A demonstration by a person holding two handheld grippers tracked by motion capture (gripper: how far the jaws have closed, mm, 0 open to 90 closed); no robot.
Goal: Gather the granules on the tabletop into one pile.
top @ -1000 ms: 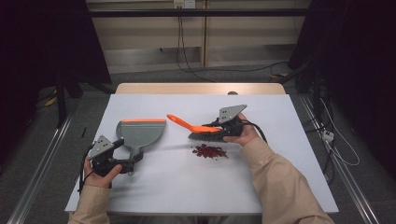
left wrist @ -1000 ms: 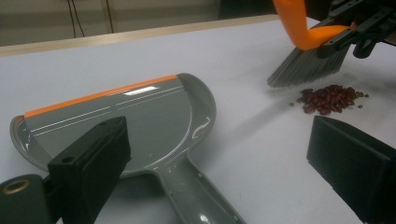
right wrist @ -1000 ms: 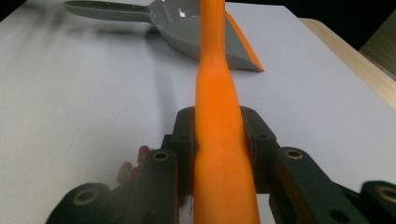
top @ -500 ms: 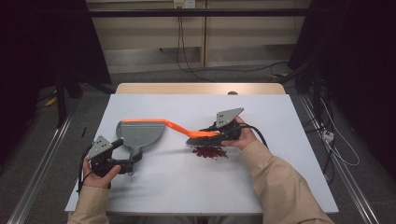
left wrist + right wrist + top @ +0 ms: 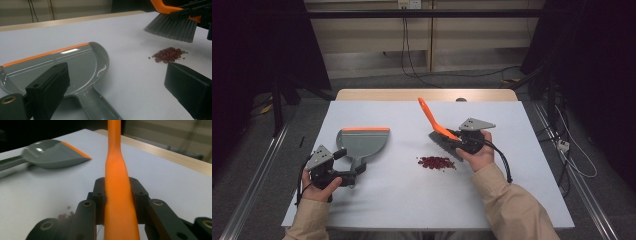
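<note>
A grey dustpan [image 5: 363,142] with an orange lip lies flat on the white table [image 5: 412,210], left of centre. My left gripper [image 5: 354,172] stands open astride the dustpan's handle [image 5: 96,107], its jaws wide apart. A small pile of red beans [image 5: 436,162] sits mid-table and also lies beyond the dustpan [image 5: 169,54]. My right gripper [image 5: 457,141] is shut on the orange handle [image 5: 117,182] of a brush [image 5: 438,131]. Its grey bristles [image 5: 172,27] hang just behind and to the right of the beans, and the handle points up and away.
The table's wooden far edge [image 5: 427,94] runs behind the work area. Cables [image 5: 412,50] hang over the floor beyond it. A metal rail [image 5: 252,185] flanks the table's left side. Bare white surface lies in front of the beans.
The brush has pulled back to the right off the beans, and its handle has swung from pointing left at the dustpan to pointing up and away. The left gripper has stayed put.
</note>
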